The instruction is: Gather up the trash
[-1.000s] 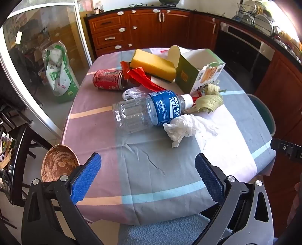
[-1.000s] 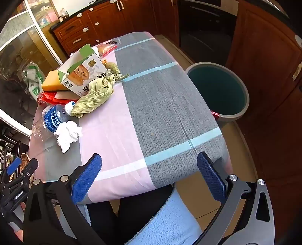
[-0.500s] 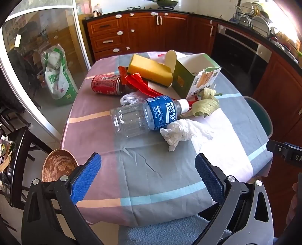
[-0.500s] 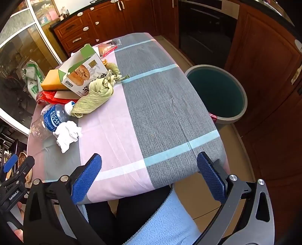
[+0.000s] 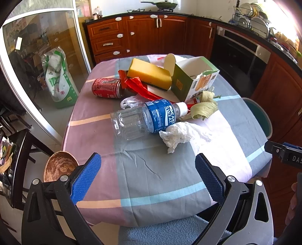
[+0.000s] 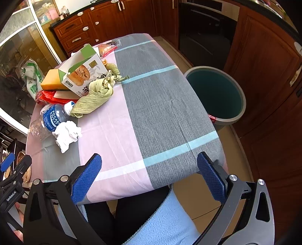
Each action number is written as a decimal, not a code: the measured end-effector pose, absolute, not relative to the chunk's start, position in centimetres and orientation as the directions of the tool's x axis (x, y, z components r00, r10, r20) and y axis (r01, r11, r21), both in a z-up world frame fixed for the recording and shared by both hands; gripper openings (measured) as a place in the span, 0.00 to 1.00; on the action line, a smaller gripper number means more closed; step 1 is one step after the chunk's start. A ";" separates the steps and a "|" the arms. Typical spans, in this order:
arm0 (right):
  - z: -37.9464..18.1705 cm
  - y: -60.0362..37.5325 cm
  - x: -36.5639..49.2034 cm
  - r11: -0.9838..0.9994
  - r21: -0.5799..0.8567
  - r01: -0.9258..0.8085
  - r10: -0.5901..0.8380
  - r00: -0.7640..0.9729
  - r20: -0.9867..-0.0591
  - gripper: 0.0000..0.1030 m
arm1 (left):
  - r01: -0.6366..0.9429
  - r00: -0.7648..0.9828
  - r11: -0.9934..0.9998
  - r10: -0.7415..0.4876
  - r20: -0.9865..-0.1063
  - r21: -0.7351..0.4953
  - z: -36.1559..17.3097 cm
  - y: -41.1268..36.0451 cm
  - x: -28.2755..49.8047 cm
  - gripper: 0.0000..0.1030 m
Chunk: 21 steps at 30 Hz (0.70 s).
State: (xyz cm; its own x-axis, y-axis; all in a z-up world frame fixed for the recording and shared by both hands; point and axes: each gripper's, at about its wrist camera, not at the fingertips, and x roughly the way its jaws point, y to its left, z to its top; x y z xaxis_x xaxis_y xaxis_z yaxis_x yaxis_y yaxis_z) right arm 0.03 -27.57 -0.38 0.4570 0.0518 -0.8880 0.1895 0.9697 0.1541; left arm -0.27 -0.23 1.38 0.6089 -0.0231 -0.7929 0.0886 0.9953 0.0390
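Both grippers hang spread wide and empty. Just ahead of the left gripper [image 5: 148,174], toward its right finger, lies a crumpled tissue [image 5: 181,134] touching a plastic bottle [image 5: 147,117]. The bottle lies on its side, long axis crosswise to the fingers, cap pointing right. The right gripper [image 6: 149,174] hovers over the table's near edge, the bin [image 6: 233,117] ahead beyond its right finger.

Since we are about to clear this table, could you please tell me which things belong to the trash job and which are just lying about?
For the job:
plastic bottle
crumpled tissue
red can
open carton
red wrapper
green husk
trash bin

Just lying about:
green-and-white bag on the floor
wooden bowl
dish rack
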 end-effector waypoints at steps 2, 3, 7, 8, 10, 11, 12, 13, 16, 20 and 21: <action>-0.4 -27.5 0.0 0.971 0.151 0.188 0.049 0.458 -0.888 0.94 | 0.089 0.610 0.995 -0.023 -0.792 0.039 1.4 -0.2 -0.4 0.96; -0.4 -27.5 0.0 0.971 0.150 0.187 0.049 0.458 -0.888 0.94 | 0.089 0.610 0.995 -0.024 -0.792 0.038 1.4 -0.2 -0.5 0.96; -0.5 -27.5 0.0 0.972 0.147 0.186 0.047 0.456 -0.889 0.94 | 0.089 0.610 0.995 -0.023 -0.792 0.039 1.4 -0.2 -0.4 0.96; -0.5 -27.5 0.0 0.972 0.146 0.185 0.047 0.455 -0.889 0.94 | 0.089 0.610 0.995 -0.023 -0.792 0.040 1.4 -0.2 -0.4 0.96; -0.5 -27.4 0.0 0.972 0.143 0.185 0.044 0.456 -0.889 0.94 | 0.088 0.610 0.995 -0.022 -0.792 0.041 1.4 -0.2 -0.4 0.96; -0.5 -27.4 0.0 0.972 0.142 0.185 0.043 0.455 -0.889 0.94 | 0.089 0.610 0.995 -0.023 -0.792 0.039 1.4 -0.2 -0.4 0.96; -0.5 -27.4 0.0 0.972 0.144 0.185 0.044 0.456 -0.889 0.94 | 0.088 0.610 0.995 -0.023 -0.792 0.039 1.4 -0.2 -0.4 0.96; -0.5 -27.3 0.0 0.972 0.142 0.185 0.043 0.455 -0.889 0.94 | 0.088 0.610 0.995 -0.022 -0.792 0.040 1.4 -0.2 -0.4 0.96; -0.5 -27.4 0.0 0.973 0.140 0.185 0.042 0.455 -0.890 0.94 | 0.088 0.610 0.995 -0.022 -0.792 0.040 1.4 -0.2 -0.4 0.96; -0.7 -27.3 -0.1 0.973 0.140 0.186 0.042 0.453 -0.890 0.94 | 0.087 0.610 0.995 -0.022 -0.792 0.040 1.4 -0.2 -0.4 0.96; -0.7 -27.3 -0.1 0.973 0.139 0.186 0.041 0.453 -0.890 0.94 | 0.087 0.610 0.995 -0.022 -0.792 0.040 1.4 -0.2 -0.4 0.96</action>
